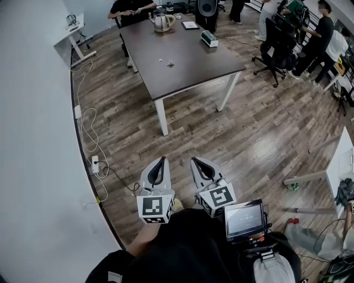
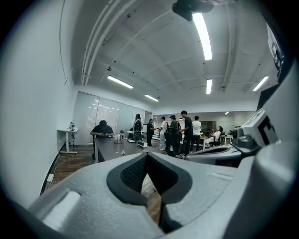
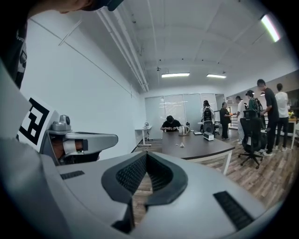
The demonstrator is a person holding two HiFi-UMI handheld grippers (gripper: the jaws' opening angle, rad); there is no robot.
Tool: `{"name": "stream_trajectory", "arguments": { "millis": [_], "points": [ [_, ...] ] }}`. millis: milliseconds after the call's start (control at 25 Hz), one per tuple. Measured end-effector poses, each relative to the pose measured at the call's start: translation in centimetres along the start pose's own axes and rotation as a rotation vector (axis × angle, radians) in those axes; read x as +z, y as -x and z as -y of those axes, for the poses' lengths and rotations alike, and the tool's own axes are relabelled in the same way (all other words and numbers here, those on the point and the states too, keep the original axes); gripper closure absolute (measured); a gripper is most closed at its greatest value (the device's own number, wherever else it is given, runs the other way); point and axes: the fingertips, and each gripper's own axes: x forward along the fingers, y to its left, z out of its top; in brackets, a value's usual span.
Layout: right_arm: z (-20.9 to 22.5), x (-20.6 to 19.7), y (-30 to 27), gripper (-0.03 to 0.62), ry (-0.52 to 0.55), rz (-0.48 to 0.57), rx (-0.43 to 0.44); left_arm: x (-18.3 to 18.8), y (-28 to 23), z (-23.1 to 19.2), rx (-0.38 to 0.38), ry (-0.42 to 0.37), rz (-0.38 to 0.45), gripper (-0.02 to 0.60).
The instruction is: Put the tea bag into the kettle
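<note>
A glass kettle (image 1: 162, 22) stands at the far end of a dark table (image 1: 193, 66). A small white tea bag (image 1: 170, 63) lies near the table's middle. Both are far ahead of me. My left gripper (image 1: 162, 160) and right gripper (image 1: 194, 161) are held side by side close to my body, over the wood floor, each shut with nothing between its jaws. The left gripper view shows the kettle (image 2: 118, 138) and tea bag (image 2: 123, 152) beyond the shut left gripper (image 2: 146, 155). The right gripper view shows the kettle (image 3: 183, 130) and tea bag (image 3: 181, 145) past the shut right gripper (image 3: 146, 154).
A person (image 1: 130, 8) sits at the table's far end. A small box (image 1: 209, 38) and a notebook (image 1: 189, 25) lie on it. Office chairs (image 1: 275, 50) and standing people are at the right. Cables and a power strip (image 1: 95, 164) run along the white wall on the left.
</note>
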Motion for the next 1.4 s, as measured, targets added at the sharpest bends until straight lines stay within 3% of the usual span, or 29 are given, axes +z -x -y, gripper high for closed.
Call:
{"name": "stream_trajectory", "arguments": {
  "millis": [280, 520, 1400],
  "points": [
    [-1.1, -0.1, -0.1, 0.588, -0.01, -0.007, -0.007, -0.4, 1.2, -1.0, -0.01, -0.007, -0.013, 0.577],
    [-0.2, 0.9, -1.6, 0.588, 0.004, 0.004, -0.003, 0.2, -0.7, -1.2, -0.019, -0.015, -0.005, 0.577],
    [13.1, 6.5, -15.3, 0.588, 0.018, 0.053, 0.05, 4.1, -19.0, -5.3, 0.004, -0.056, 0.008, 0.577]
  ]
}}
